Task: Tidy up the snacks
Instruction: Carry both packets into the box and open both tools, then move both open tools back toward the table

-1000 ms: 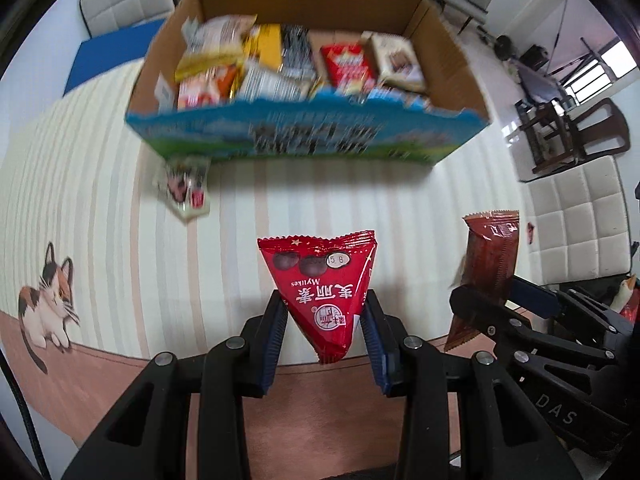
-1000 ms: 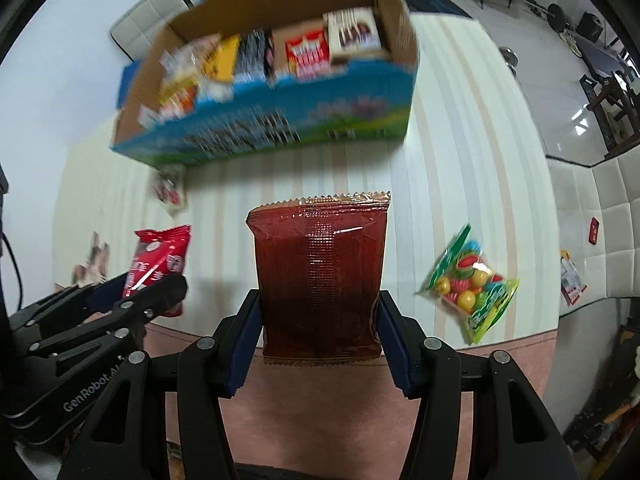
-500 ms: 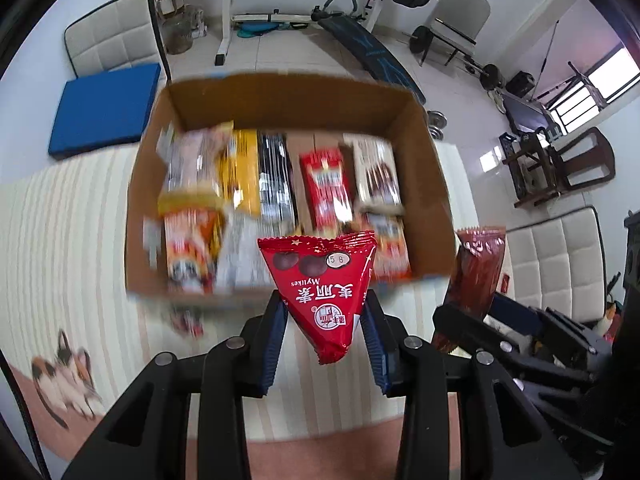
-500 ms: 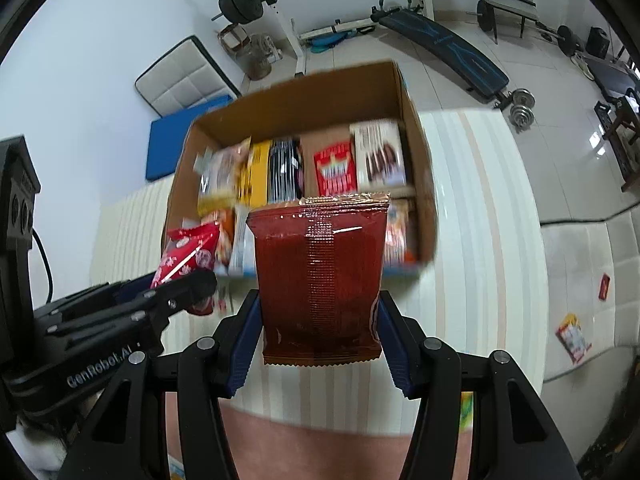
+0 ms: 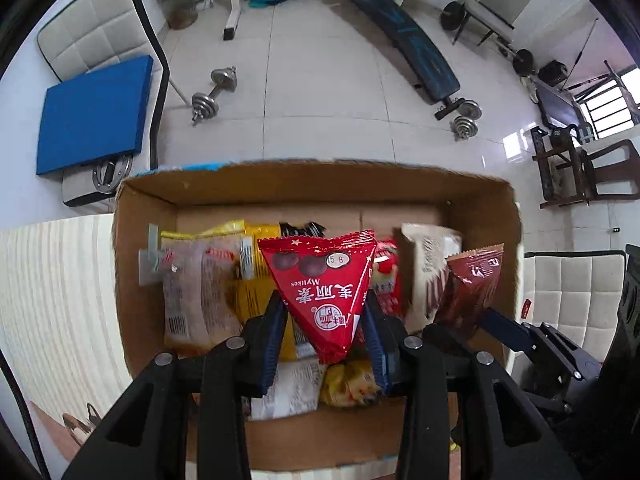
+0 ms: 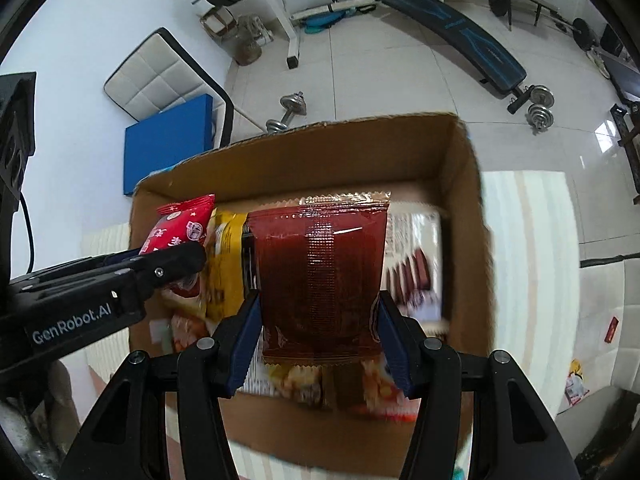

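Observation:
My left gripper [image 5: 324, 328] is shut on a red triangular snack packet [image 5: 320, 284] and holds it above the open cardboard box [image 5: 280, 190]. My right gripper [image 6: 318, 332] is shut on a dark red rectangular snack pouch [image 6: 320, 276], also above the box [image 6: 320, 140]. The box holds several snack packs, among them a yellow one [image 5: 252, 280] and a white one [image 5: 428, 252]. The right gripper and its pouch [image 5: 470, 284] show at the right of the left wrist view. The left gripper and red packet [image 6: 180, 228] show at the left of the right wrist view.
The box stands on a striped tablecloth [image 5: 52, 300] with a cat picture [image 5: 80, 420]. Beyond the table are a tiled floor, a dumbbell [image 5: 212, 92], a weight bench [image 5: 408, 48] and a chair with a blue cushion [image 5: 94, 116]. Small packets [image 6: 576, 384] lie at the right.
Both grippers moved forward with their packets, from in front of the box over the table to above the box's inside. The box now fills the lower middle of both views.

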